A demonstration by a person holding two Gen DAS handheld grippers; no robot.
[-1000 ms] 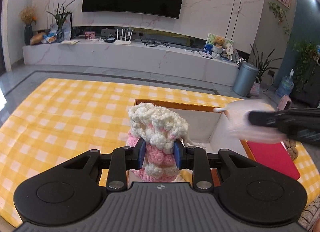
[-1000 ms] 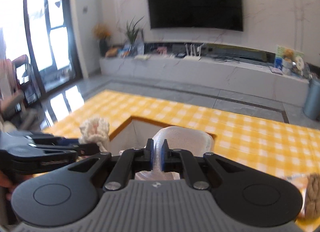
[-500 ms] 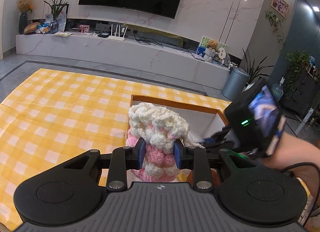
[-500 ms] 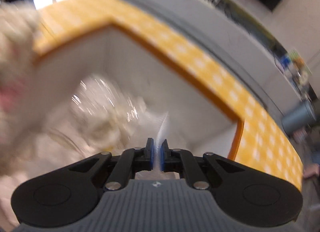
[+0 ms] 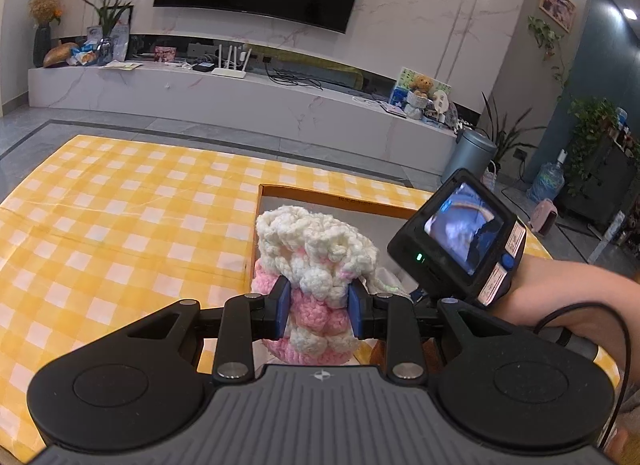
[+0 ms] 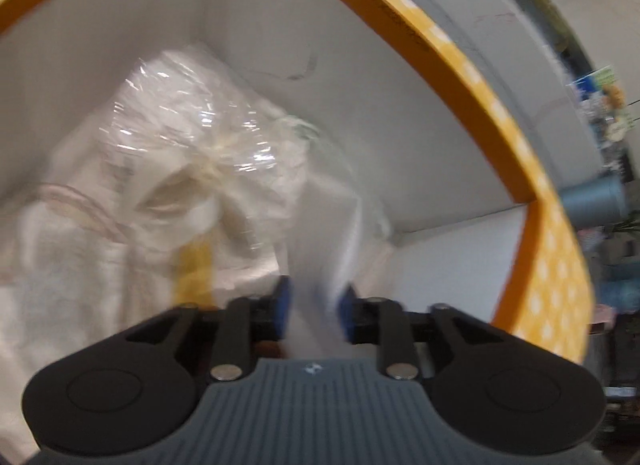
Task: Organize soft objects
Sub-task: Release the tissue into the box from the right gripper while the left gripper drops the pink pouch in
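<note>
Left tool [image 5: 319,311] clamped; right tool [image 6: 313,311] seemingly just opening, pointing down

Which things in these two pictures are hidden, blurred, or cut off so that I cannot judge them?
- Right wrist view: the pale item between the right gripper jaws, which have just been opening, is blurred; contact with the pads is unclear.
- Right wrist view: the wrapped white bundle in the box is smeared; its kind is unreadable.
- Left wrist view: the box floor is hidden behind the knitted toy held by the left gripper.

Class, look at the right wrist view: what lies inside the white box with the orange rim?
Inside the white box with the orange rim: crinkled clear plastic bags holding white soft items. The box floor beneath them is covered.
</note>
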